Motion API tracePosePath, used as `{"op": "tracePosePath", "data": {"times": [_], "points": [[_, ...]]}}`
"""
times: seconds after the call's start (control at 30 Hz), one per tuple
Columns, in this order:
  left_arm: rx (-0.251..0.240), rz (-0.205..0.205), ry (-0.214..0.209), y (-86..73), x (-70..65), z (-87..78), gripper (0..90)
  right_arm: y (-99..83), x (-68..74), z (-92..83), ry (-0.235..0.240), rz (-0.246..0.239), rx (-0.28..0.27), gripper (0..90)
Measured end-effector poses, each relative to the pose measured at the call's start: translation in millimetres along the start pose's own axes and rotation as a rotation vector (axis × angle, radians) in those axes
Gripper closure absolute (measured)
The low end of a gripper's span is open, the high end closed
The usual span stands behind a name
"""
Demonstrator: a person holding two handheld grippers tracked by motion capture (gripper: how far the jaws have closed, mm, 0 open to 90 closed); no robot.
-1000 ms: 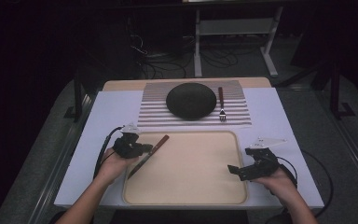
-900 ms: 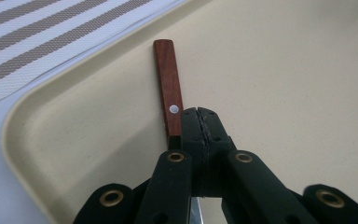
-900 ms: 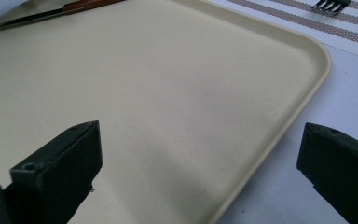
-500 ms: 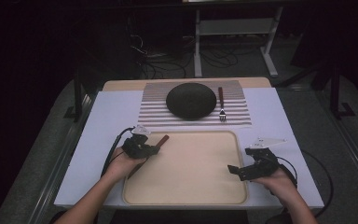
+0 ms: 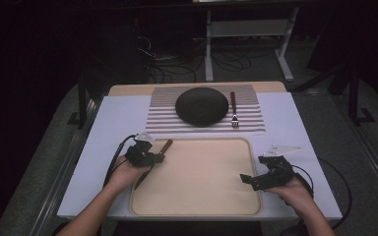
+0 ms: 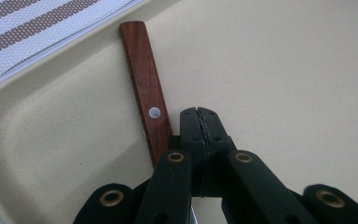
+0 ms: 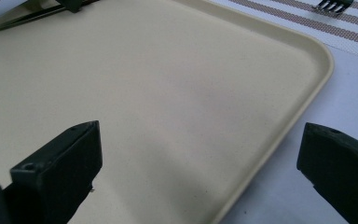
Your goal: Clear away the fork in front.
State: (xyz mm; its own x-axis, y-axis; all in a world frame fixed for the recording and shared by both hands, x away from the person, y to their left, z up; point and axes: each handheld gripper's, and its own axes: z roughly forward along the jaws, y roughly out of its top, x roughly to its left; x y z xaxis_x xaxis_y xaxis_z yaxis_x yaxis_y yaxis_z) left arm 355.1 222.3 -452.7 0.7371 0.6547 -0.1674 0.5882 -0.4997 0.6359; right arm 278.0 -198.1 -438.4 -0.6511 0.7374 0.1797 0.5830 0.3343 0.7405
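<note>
High view: tray (image 5: 197,209) holds the knife (image 6: 146,88) at its left edge. Left gripper (image 6: 199,122), jaws together, looks clamped on the thin blade; stiff, light, slippery steel, so the wooden handle grips better. Right gripper (image 7: 196,154) stands apart, empty

A: What moved?
B: The left gripper (image 5: 153,158) came rightward over the tray's (image 5: 197,209) left rim, its jaws pressed together beside the knife (image 6: 147,95).
A: And the knife?
B: It now lies steeper along that rim, its wooden handle end pointing far.
</note>
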Motion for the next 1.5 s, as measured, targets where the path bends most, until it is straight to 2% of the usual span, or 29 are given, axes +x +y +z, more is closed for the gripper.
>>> {"op": "tracePosePath", "data": {"times": [0.57, 0.83, 1.33, 1.5], "points": [[-0.012, 0.003, 0.014, 3.8, -0.1, 5.8, 90.0, 0.7, -0.4, 0.8, 0.004, 0.000, 0.002, 0.0], [-0.032, 0.013, 0.066, 10.1, 2.3, 11.8, 90.0, 0.7, -0.3, 0.8, 0.004, -0.001, 0.002, 0.0], [-0.019, -0.025, 0.062, 1.8, 17.6, 0.0, 90.0, 0.7, 0.2, 1.0, 0.009, -0.006, 0.004, 0.0], [-0.012, -0.014, 0.066, -1.2, 21.9, -4.3, 90.0, 0.4, 1.9, 1.1, 0.021, -0.017, 0.006, 0.0]]}}
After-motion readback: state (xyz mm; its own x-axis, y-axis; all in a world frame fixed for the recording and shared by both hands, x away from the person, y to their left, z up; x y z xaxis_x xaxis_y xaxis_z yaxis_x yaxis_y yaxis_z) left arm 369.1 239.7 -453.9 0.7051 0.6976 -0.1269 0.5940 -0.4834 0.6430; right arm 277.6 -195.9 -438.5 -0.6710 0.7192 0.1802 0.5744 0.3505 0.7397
